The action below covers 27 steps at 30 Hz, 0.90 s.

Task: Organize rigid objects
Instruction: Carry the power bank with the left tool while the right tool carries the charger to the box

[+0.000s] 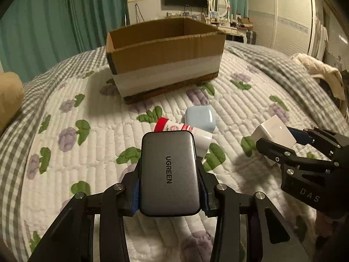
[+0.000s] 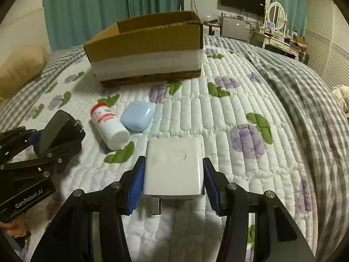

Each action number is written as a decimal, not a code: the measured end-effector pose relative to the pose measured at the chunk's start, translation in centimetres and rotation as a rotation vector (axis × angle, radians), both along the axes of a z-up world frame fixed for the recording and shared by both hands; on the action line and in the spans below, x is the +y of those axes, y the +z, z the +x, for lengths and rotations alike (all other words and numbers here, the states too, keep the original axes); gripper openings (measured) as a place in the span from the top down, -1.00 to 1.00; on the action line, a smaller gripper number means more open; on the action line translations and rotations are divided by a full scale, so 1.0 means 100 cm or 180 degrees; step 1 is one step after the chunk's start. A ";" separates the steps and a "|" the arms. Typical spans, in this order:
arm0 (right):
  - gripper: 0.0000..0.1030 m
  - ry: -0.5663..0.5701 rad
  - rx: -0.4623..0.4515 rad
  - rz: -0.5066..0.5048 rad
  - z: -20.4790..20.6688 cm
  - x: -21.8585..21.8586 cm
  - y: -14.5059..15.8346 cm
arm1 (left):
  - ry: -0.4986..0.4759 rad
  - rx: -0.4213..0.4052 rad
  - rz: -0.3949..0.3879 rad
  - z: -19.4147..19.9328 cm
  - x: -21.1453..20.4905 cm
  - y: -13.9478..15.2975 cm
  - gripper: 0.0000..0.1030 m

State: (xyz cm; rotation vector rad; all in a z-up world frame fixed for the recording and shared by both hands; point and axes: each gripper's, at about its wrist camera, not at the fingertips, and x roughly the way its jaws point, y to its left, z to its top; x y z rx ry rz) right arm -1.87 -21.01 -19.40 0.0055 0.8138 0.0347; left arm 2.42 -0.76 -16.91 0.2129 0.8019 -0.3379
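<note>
My left gripper [image 1: 169,185] is shut on a grey UGREEN charger [image 1: 170,170], its blue pads pressing both long sides. My right gripper [image 2: 174,174] is shut on a white plug-in charger [image 2: 174,166], whose metal prongs point back toward the camera. Each gripper also shows in the other view: the right gripper [image 1: 279,139] with the white charger [image 1: 274,131], the left gripper [image 2: 54,139] with the dark charger [image 2: 56,128]. Beyond them an open cardboard box [image 1: 165,59] [image 2: 148,50] stands on the bed. A white bottle with a red cap [image 2: 109,126] and a light blue case [image 2: 137,115] lie on the quilt before it.
Everything sits on a flower-printed quilt [image 2: 218,120] with a grey checked border. A tan pillow [image 2: 19,72] lies at the left and a rumpled checked blanket [image 2: 305,100] at the right. Teal curtains, a wall screen and a dressing table stand behind the bed.
</note>
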 end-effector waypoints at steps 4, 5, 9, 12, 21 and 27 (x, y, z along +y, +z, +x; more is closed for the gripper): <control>0.02 0.0023 -0.0115 -0.0013 -0.007 0.006 0.017 | 0.0032 -0.0109 -0.0082 -0.004 0.005 0.020 0.17; 0.02 0.0036 -0.0156 -0.0020 -0.009 0.008 0.022 | 0.0040 -0.0144 -0.0105 -0.005 0.006 0.026 0.17; 0.02 0.0058 -0.0306 -0.0032 -0.014 0.013 0.046 | 0.0086 -0.0302 -0.0196 -0.006 0.012 0.053 0.17; 0.02 0.0071 -0.0436 -0.0031 -0.015 0.015 0.068 | 0.0118 -0.0425 -0.0240 -0.005 0.014 0.075 0.17; 0.02 0.0075 -0.0846 0.0004 -0.012 0.012 0.142 | 0.0188 -0.0529 -0.0412 0.017 0.021 0.135 0.17; 0.02 0.0135 -0.1071 -0.0036 0.000 0.010 0.179 | 0.0221 -0.0740 -0.0412 0.034 0.023 0.171 0.17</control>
